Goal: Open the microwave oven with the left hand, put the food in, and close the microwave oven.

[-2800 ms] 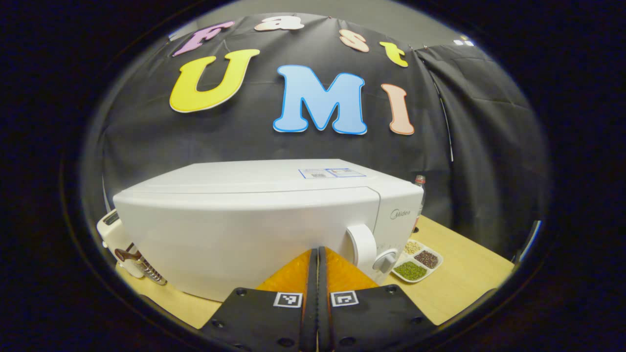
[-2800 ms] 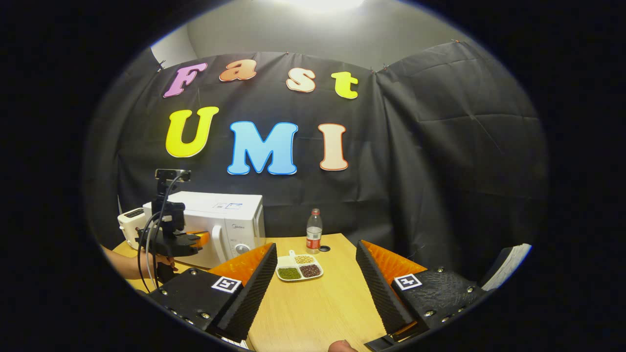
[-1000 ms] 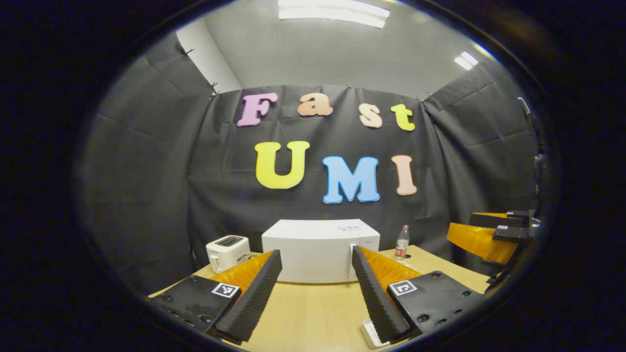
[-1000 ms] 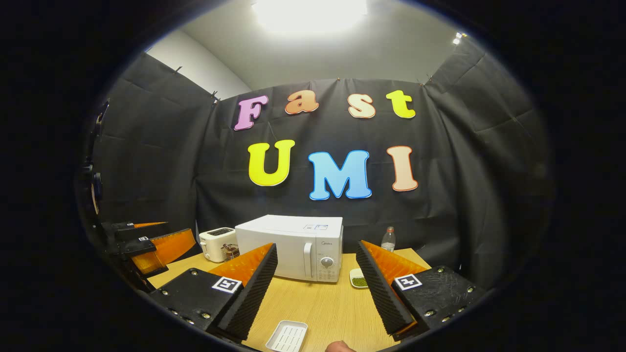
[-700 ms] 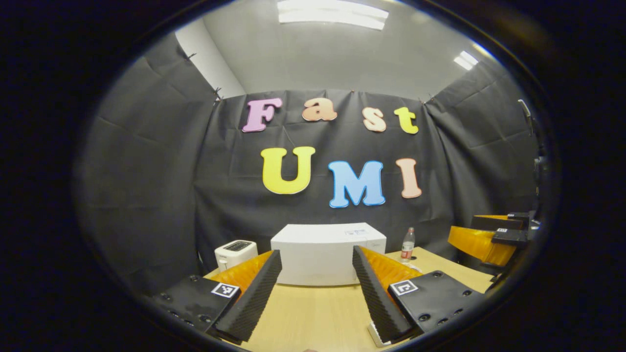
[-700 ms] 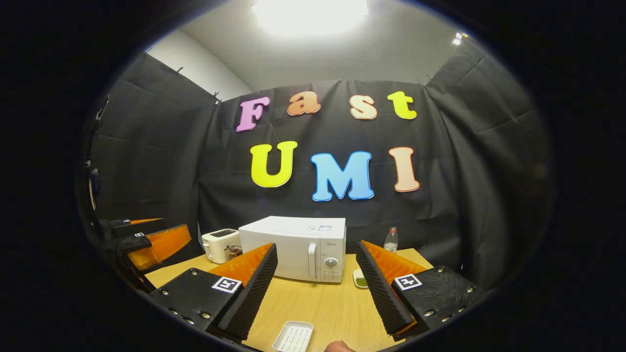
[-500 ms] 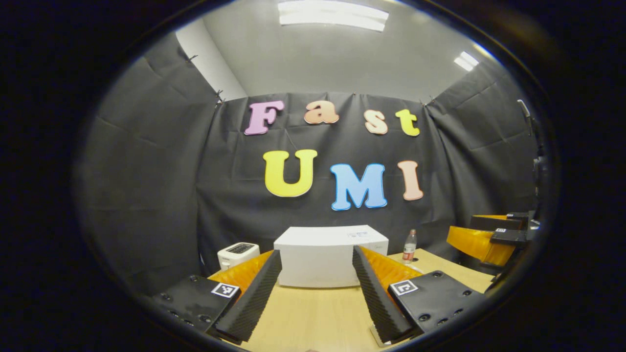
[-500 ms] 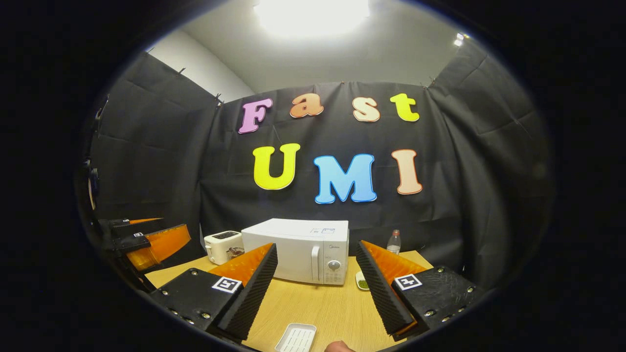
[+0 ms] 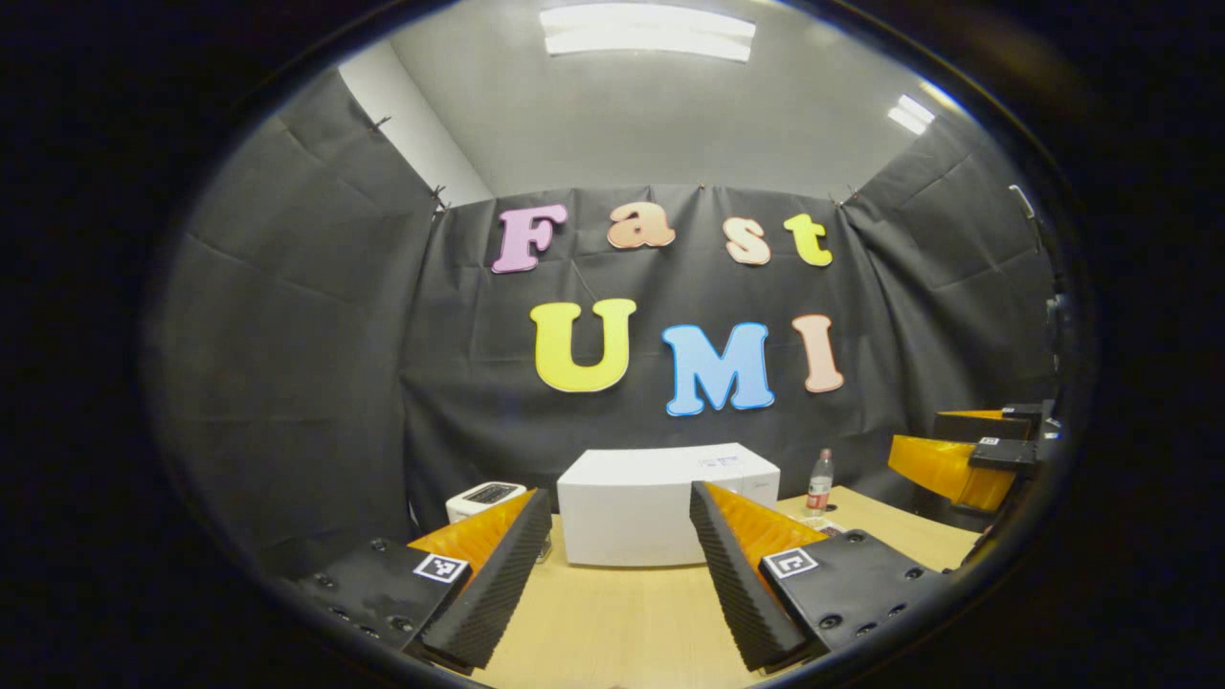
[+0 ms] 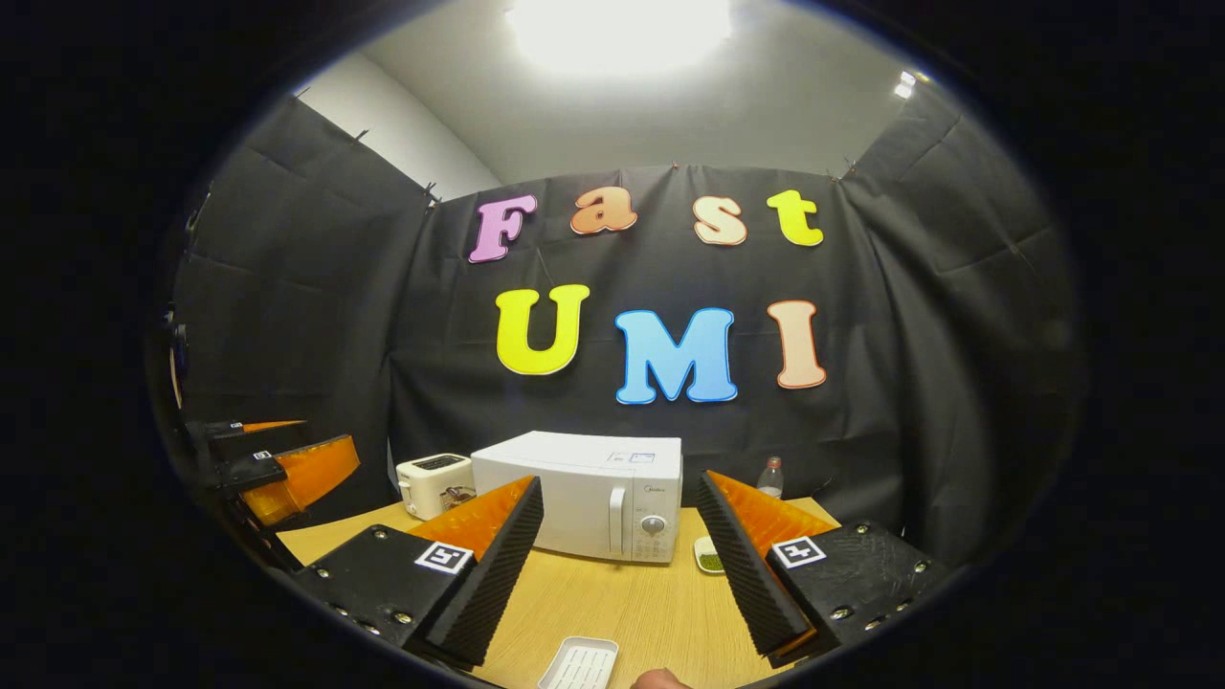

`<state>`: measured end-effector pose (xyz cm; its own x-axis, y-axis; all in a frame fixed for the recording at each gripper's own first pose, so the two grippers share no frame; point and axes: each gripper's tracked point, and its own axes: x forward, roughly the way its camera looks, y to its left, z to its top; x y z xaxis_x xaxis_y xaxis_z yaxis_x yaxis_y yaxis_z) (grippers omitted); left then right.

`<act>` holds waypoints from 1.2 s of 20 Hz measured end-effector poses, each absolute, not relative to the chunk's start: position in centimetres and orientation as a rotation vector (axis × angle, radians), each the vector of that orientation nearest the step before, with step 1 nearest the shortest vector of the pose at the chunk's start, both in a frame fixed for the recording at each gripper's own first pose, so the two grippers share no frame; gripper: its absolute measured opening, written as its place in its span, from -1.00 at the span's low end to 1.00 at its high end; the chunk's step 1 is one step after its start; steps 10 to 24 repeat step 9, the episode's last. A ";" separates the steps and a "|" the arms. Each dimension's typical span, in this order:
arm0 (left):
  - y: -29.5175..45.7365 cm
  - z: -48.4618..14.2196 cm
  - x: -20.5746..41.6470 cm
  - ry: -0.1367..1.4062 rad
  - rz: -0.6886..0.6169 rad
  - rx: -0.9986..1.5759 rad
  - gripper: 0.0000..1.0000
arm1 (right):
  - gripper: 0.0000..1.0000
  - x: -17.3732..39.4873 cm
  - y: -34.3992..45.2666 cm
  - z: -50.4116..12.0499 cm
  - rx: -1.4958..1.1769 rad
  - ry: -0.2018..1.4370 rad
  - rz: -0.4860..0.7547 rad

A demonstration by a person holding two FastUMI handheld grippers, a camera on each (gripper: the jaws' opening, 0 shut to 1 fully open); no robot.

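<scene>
Microwave oven (image 10: pixel 584 493) door closed, long axis crosswise.

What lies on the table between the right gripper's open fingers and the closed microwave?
In the right gripper view, bare wooden table separates the right gripper from the microwave. A white ridged tray lies nearer the camera, below the fingers.

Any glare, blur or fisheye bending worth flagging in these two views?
Right gripper view: the ceiling light blows out to white glare; the microwave stays sharp. Left gripper view: the light panel keeps its outline, and the microwave's top edge bows from fisheye distortion. No motion blur in either.
</scene>
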<state>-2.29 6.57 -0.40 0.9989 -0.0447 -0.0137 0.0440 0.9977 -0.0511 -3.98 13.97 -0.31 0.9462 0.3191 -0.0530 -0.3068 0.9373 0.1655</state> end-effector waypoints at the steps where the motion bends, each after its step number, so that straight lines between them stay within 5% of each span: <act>1: 6.7 -0.3 -2.3 0.013 -0.041 -0.054 0.97 | 0.96 -4.0 13.9 -0.2 0.156 0.077 0.318; 24: 7.0 -0.6 -1.4 0.011 -0.037 -0.047 0.97 | 0.96 -3.8 14.0 -0.3 0.157 0.078 0.304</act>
